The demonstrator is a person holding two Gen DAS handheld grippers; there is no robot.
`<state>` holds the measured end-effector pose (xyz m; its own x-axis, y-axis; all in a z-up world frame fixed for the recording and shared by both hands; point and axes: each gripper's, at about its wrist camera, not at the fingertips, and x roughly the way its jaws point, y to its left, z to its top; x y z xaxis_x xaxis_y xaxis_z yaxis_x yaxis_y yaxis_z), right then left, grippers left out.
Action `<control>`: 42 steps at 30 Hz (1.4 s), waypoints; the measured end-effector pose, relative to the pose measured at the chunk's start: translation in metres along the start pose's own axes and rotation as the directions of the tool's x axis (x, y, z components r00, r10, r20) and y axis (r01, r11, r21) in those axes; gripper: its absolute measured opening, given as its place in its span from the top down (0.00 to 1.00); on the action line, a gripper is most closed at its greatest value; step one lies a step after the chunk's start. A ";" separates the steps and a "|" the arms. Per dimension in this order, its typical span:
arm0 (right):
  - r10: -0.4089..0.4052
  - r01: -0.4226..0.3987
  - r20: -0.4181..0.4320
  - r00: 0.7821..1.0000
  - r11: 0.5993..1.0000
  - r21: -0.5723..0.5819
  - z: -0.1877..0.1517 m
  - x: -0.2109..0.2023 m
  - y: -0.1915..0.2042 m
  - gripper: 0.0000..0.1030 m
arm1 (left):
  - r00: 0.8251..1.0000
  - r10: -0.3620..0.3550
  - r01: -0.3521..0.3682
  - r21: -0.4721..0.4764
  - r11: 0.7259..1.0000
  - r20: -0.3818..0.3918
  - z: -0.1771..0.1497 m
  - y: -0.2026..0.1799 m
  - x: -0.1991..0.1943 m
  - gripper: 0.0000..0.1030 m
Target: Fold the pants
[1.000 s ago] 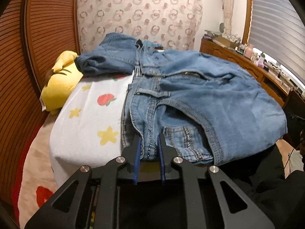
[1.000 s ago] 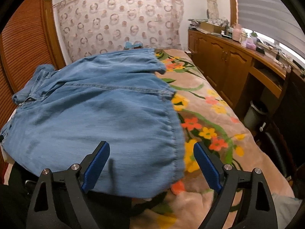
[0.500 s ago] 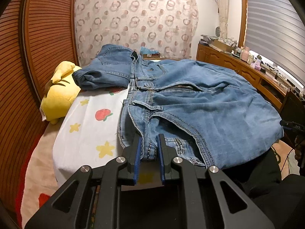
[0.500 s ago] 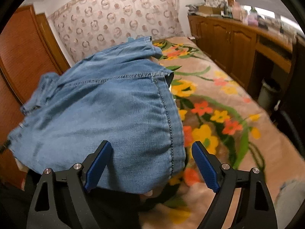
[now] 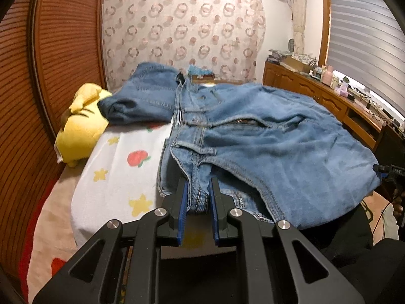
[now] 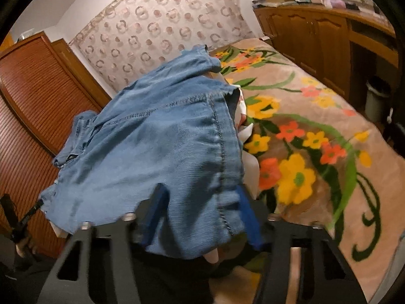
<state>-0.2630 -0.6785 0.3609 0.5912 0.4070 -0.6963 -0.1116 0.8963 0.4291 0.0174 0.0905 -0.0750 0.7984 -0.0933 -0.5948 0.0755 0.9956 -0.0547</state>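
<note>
Floral blanket (image 6: 316, 131) lies bare — jeans (image 6: 157, 147) drape over its left

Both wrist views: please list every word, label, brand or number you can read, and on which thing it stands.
No text can be read.
Small tan patch at the waistband of the blue denim pants: too small and blurred.
Bottles and boxes on the long wooden sideboard: labels too small.
White cloth with stars and fruit: pictures only.

Both tongs are matte black: left tongs (image 5: 197, 200) and right tongs (image 6: 200, 215) have triangular cut-outs, silver screws and blue pads.
</note>
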 end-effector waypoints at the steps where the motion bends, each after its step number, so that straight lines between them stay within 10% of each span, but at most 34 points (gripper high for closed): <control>1: -0.009 0.009 0.002 1.000 1.000 -0.009 0.001 -0.001 0.001 0.65 | 1.000 -0.006 0.006 0.002 1.000 0.012 0.002 -0.002 -0.002 0.83; 13: -0.012 0.021 0.083 0.996 0.994 -0.107 0.010 -0.033 0.024 0.88 | 0.995 -0.025 0.021 0.040 0.999 0.099 0.032 -0.018 -0.015 0.83; 42: -0.050 0.124 0.210 0.976 0.927 -0.355 0.122 0.022 0.077 0.90 | 0.987 0.002 -0.009 0.041 0.999 0.161 0.148 0.000 0.049 0.85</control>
<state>-0.1611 -0.6223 0.4491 0.7503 0.3153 -0.5811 -0.3135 0.9435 0.1072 0.1449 0.0862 0.0142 0.8845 -0.0899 -0.4578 0.0927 0.9956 -0.0164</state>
